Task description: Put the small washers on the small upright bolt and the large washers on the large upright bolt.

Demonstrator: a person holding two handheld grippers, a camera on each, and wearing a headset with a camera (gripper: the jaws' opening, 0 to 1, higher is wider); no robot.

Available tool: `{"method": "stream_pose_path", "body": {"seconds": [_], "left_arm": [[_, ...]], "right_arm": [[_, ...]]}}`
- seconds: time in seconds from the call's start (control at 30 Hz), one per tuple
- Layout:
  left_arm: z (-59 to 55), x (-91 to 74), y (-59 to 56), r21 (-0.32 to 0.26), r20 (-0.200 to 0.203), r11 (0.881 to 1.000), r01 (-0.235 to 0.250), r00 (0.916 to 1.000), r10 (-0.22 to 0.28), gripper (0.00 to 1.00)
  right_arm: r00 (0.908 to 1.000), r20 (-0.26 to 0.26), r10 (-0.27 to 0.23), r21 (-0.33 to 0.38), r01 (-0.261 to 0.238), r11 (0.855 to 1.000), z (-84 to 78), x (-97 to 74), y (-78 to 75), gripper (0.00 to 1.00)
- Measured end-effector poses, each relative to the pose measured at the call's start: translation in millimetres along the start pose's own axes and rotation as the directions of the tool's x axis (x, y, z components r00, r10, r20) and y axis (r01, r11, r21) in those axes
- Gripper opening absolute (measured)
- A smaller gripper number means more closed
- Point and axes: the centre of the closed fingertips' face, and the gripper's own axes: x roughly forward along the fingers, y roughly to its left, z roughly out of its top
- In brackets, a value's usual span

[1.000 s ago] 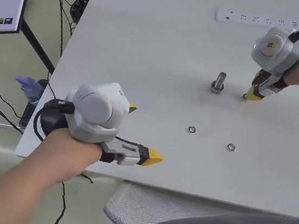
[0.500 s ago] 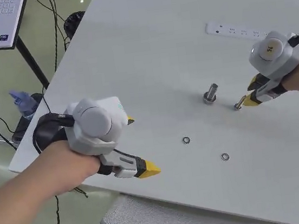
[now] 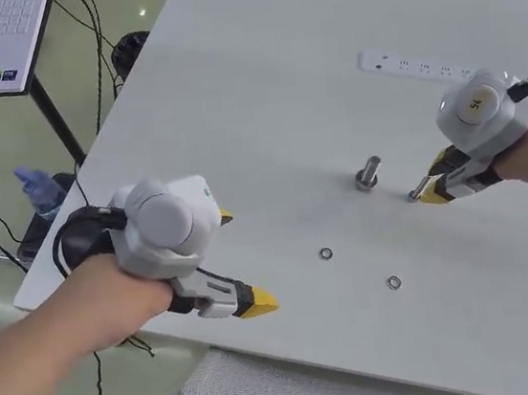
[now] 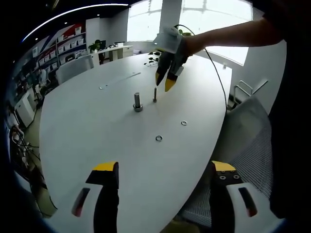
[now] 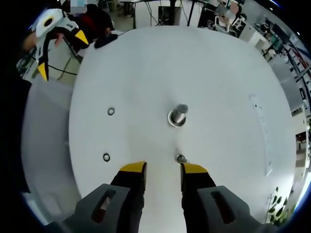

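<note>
Little on the desk (image 3: 261,92) has really changed in the last second. The head view has slid, but that is the headset moving. The large upright bolt (image 3: 368,173), the two washers (image 3: 326,253) (image 3: 394,283) and both tools keep nearly the same spacing.

The one real difference is at the right hand-held gripper (image 3: 430,191). More of the small upright bolt (image 3: 418,187) now stands clear of its yellow tips, so it seems to have eased back a touch, though the bolt is too small here to be sure. In the right gripper view the jaws are parted, with that small bolt (image 5: 181,158) just off the inner edge of one tip and not pinched. The large bolt (image 5: 178,115) stands a little beyond it.

The left hand-held gripper (image 3: 241,260) hovers near the desk edge with its jaws spread wide and nothing between them. Its own view shows both washers (image 4: 158,138) (image 4: 184,123) lying flat ahead, between it and the bolts.

For the task, both bolts now stand upright and near each other, and no washer is on either. Threading has probably not begun. I cannot tell whether these washers are the small or the large kind.
</note>
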Motion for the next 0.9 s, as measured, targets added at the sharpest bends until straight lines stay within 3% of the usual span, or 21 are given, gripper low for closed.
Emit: {"method": "stream_pose_path", "body": {"seconds": [0.47, 0.7, 0.8, 0.9], "left_arm": [[13.9, 1.0, 3.4, 0.002, 0.063, 1.0, -0.009, 0.998, 0.009, 0.84], [7.1, 4.8, 4.6, 0.029, 0.025, 0.999, -0.012, 0.9996, 0.012, 0.9], [4.1, 5.2, 5.2, 0.066, 0.01, 0.997, -0.028, 0.9996, 0.028, 0.94], [5.2, 5.6, 5.3, 0.05, 0.024, 0.998, -0.023, 0.9995, 0.022, 0.95]], "right_arm": [[0.9992, 0.008, 0.04, -0.013, -0.04, 0.999, 0.7, 1.9, 52.5, 0.3], [0.9979, 0.015, 0.063, -0.002, -0.063, 0.998, -5.2, 4.6, 77.2, 0.31], [0.9971, 0.018, 0.074, 0.0, -0.074, 0.997, -8.0, 4.6, 85.4, 0.31], [0.9968, 0.018, 0.078, -0.001, -0.078, 0.997, -10.0, 5.1, 91.9, 0.31]]}}
